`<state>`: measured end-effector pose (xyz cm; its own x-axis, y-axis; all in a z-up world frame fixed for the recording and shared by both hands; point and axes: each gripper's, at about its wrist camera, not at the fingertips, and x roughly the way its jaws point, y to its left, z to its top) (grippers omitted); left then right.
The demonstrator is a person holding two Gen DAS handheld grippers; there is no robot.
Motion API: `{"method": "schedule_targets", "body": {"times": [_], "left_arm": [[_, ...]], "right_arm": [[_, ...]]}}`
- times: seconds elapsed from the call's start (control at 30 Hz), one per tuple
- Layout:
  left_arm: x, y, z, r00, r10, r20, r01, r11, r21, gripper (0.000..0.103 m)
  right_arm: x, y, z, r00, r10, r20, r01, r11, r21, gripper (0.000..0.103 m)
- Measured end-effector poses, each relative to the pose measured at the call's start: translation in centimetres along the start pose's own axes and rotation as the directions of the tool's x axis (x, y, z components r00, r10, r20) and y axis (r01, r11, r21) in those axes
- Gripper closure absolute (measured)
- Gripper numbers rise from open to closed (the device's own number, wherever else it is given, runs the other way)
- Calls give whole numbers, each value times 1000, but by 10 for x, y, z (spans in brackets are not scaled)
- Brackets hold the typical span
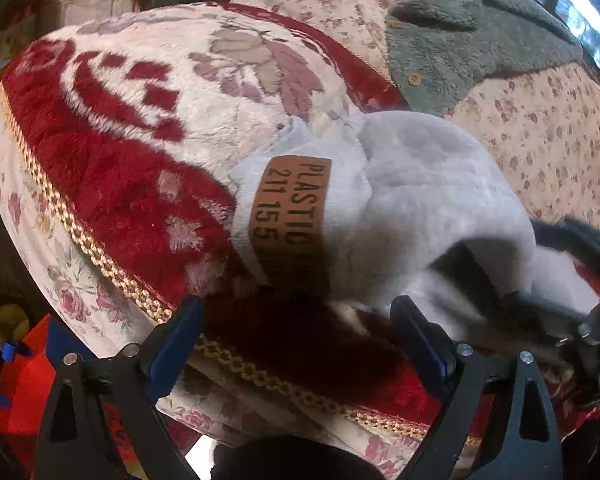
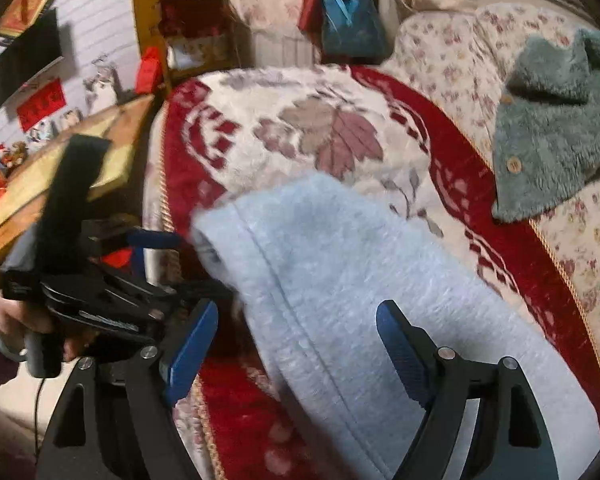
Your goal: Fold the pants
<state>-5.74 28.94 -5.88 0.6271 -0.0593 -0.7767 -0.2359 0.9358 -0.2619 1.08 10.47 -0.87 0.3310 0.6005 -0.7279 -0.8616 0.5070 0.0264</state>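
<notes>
The pale grey fleece pants [image 1: 412, 200] lie bunched on a red and cream floral blanket [image 1: 132, 120], waistband up, with a brown patch label [image 1: 288, 208]. My left gripper [image 1: 296, 336] is open just in front of the waistband, holding nothing. In the right wrist view the pants [image 2: 340, 288] stretch from the centre toward the lower right. My right gripper [image 2: 292, 344] is open, its jaws standing either side of the pants' edge, over the fabric. The left gripper [image 2: 156, 248] shows there at the left, held by a hand.
A grey-green fluffy garment with buttons [image 1: 472, 40] lies on the floral bedspread [image 1: 548, 128] at the far right; it also shows in the right wrist view [image 2: 556, 120]. The blanket's gold-trimmed edge [image 1: 100, 264] drops off at the left. Red boxes [image 1: 24, 380] sit below.
</notes>
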Motion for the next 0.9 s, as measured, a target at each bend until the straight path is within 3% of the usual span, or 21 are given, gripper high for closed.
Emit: {"method": "schedule_targets", "body": {"times": [0.07,0.1,0.13,0.17,0.37,0.43,0.5,0.6,0.67,0.73,0.8,0.87,0.9], "left_arm": [[0,0,-2,1000,-1,-6,1,1000,-10,10],[2,-2,-3,1000,-1,-13,1,1000,-12,10],[3,-3,-3,1000,-2,-19,2,1000,-12,10],[3,-5,-3,1000,0,-22,-1,1000,-12,10],[1,-31,12,999,-32,-4,32,999,12,10],[3,-42,25,1000,12,18,-12,999,40,10],[0,-48,41,995,58,85,-63,996,59,10],[-7,-44,69,982,69,174,-79,996,51,10],[-17,-44,89,965,43,258,-64,995,74,10],[-18,-46,100,947,60,314,-104,987,123,9],[-6,-42,107,950,111,292,-157,977,141,8],[21,-25,106,972,183,145,-202,971,128,8],[33,-16,102,971,227,79,-236,963,131,8]], "right_arm": [[10,2,-1,1000,-9,-17,8,1000,-14,38],[14,3,0,999,-34,-22,34,999,-26,68],[18,1,0,999,-42,-23,42,999,-25,84],[20,-5,2,999,-26,-23,27,1000,7,89],[-18,-37,9,994,76,84,-90,981,173,92],[-27,-40,12,991,85,101,-103,977,189,92],[-37,-42,14,989,81,122,-104,976,193,92],[-50,-41,14,986,81,144,-108,975,194,92],[-55,-38,14,985,83,150,-111,976,187,92],[-56,-33,16,984,78,160,-106,979,176,92],[-51,-26,16,985,52,164,-80,983,168,92],[-29,-24,12,990,72,124,-96,973,208,91],[-14,-23,7,992,76,99,-96,972,216,91]]}}
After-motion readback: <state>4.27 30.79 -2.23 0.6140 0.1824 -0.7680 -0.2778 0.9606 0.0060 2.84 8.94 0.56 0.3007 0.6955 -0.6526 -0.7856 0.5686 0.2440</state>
